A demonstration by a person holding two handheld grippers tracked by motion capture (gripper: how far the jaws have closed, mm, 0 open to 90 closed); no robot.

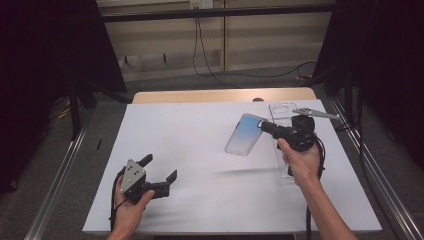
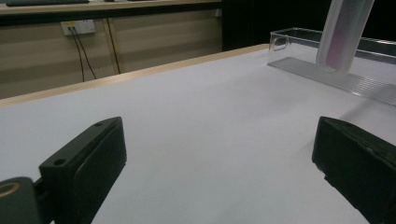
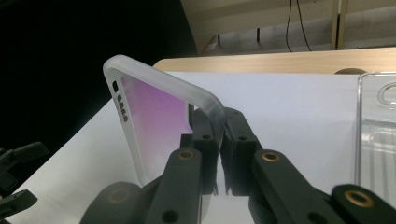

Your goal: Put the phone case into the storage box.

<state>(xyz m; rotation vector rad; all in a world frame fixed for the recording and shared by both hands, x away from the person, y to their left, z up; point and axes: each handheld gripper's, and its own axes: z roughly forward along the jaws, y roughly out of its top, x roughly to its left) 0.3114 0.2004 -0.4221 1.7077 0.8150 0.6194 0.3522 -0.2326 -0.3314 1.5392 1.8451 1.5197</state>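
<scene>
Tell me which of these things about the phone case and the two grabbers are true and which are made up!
1. The right gripper pinches a frosted phone case. True.
2. The phone case lies flat on the table. False: it is held up in the air above the white table.
3. The left gripper is open and holds nothing. True.
4. A clear tray sits on the left side of the table. False: it sits on the right side, by the right gripper.
</scene>
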